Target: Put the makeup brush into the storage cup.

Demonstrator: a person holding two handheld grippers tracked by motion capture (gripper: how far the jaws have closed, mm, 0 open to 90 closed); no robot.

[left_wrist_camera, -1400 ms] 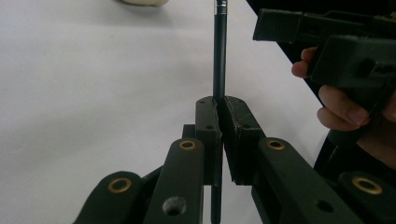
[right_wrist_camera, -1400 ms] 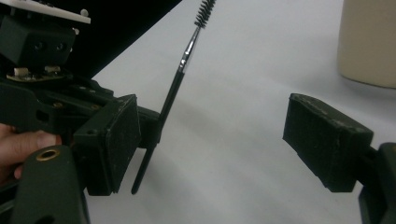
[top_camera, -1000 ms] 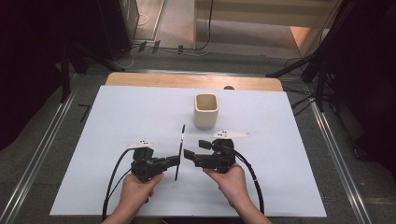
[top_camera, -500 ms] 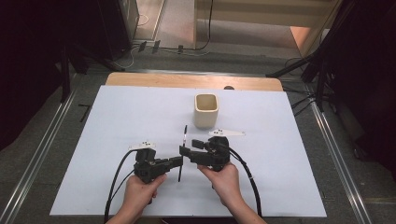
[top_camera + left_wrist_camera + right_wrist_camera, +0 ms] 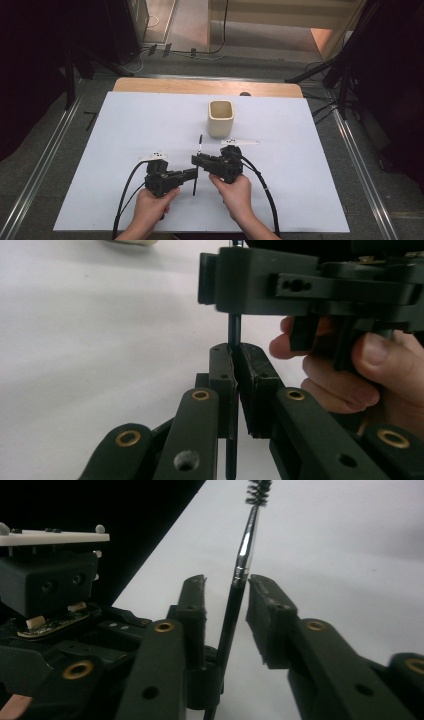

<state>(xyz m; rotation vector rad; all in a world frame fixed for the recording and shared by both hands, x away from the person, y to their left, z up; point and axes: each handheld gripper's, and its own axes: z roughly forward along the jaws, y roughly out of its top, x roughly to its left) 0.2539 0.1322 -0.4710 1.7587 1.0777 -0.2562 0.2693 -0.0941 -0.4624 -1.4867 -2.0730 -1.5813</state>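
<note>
Brush (image 5: 197,162) stands upright at lower centre of the high view, clamped by the left tool (image 5: 234,352) while the right tool (image 5: 227,587) sits wide around its stem, so a handover seems underway; next, the right should close.

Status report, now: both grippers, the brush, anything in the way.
Left gripper shut on brush. Right gripper open, jaws either side of brush shaft, not touching. Cup stands beyond, well apart; table ahead otherwise bare.
</note>
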